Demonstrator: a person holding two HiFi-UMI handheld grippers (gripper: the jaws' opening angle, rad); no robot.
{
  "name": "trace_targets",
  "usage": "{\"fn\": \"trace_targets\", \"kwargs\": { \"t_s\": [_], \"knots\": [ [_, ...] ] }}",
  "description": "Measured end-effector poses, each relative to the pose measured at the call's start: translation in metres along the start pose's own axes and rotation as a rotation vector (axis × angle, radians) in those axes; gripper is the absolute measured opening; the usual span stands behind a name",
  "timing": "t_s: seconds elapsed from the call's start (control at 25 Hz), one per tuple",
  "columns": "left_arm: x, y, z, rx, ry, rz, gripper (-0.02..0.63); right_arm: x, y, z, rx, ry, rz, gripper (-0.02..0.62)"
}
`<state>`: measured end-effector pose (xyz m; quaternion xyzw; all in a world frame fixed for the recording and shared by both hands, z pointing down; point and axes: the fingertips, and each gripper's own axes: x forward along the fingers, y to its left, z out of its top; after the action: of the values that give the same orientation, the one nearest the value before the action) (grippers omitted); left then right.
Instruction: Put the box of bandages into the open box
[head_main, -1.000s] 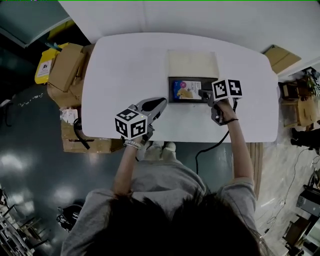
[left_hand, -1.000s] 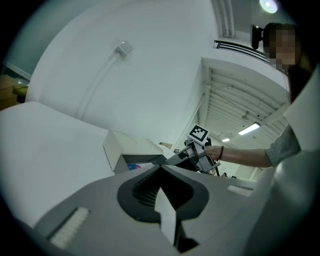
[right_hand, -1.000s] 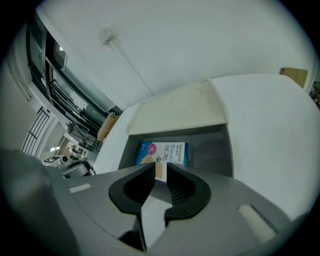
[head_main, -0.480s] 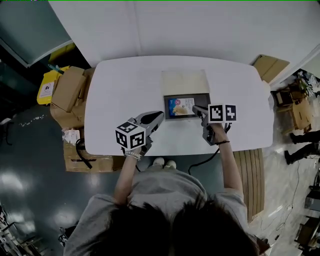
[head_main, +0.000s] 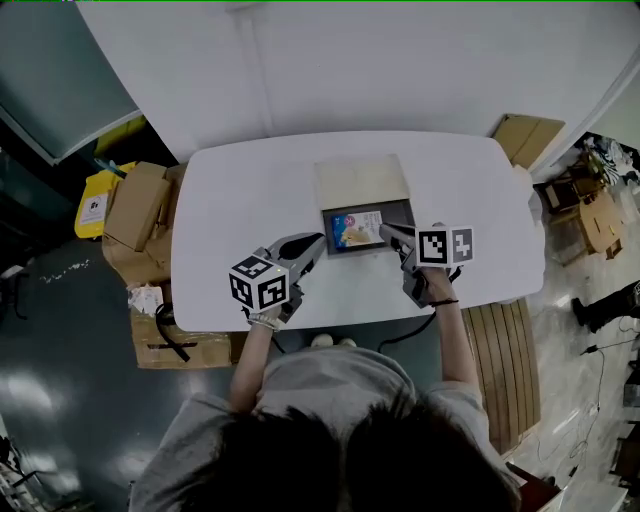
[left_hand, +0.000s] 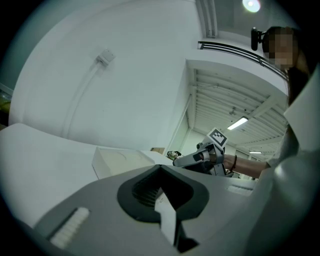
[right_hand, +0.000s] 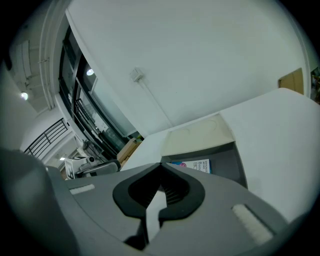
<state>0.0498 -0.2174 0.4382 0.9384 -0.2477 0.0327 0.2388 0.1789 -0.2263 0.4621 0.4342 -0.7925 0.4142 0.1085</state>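
Note:
The open box (head_main: 398, 214) sits on the white table (head_main: 235, 195), its beige lid (head_main: 362, 181) folded back on the far side. The box of bandages (head_main: 352, 229), blue and white, lies flat inside at the left; it also shows in the right gripper view as the box of bandages (right_hand: 193, 165). My right gripper (head_main: 384, 230) is shut and holds nothing, its tips at the box's near right rim. My left gripper (head_main: 318, 240) is shut and empty, just left of the box. The left gripper view shows the right gripper (left_hand: 196, 158) beyond the lid (left_hand: 120, 159).
Cardboard boxes (head_main: 138, 200) and a yellow item (head_main: 95, 205) stand on the floor to the left of the table. More cardboard (head_main: 520, 136) lies at the far right, and a wooden pallet (head_main: 500, 350) at the near right. A black cable (head_main: 400, 336) hangs off the front edge.
The right gripper has shut and drawn back from over the box's inside to its near right rim. The box of bandages stays in the box. The head view has pulled back.

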Motion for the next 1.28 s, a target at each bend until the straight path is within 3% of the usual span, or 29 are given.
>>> {"fn": "trace_targets", "kwargs": {
  "t_s": [0.36,0.52,0.88,1.08,1.28],
  "knots": [
    [-0.012,-0.008,0.004,0.045,-0.009,-0.027,-0.006,-0.017,0.037,0.003,-0.148,-0.116,0.062,0.014],
    [-0.017,-0.011,0.012,0.065,-0.031,-0.039,-0.006,-0.026,0.051,0.008,-0.167,-0.210,0.096,0.014],
    [-0.032,-0.027,0.030,0.121,-0.089,-0.078,-0.006,-0.059,0.067,0.011,-0.228,-0.418,0.069,0.014],
    [-0.038,-0.037,0.034,0.203,-0.122,-0.097,-0.006,-0.072,0.072,0.005,-0.256,-0.466,0.041,0.014],
    [-0.042,-0.040,0.031,0.210,-0.121,-0.108,-0.006,-0.080,0.075,-0.001,-0.265,-0.490,0.018,0.014]
  ]
}}
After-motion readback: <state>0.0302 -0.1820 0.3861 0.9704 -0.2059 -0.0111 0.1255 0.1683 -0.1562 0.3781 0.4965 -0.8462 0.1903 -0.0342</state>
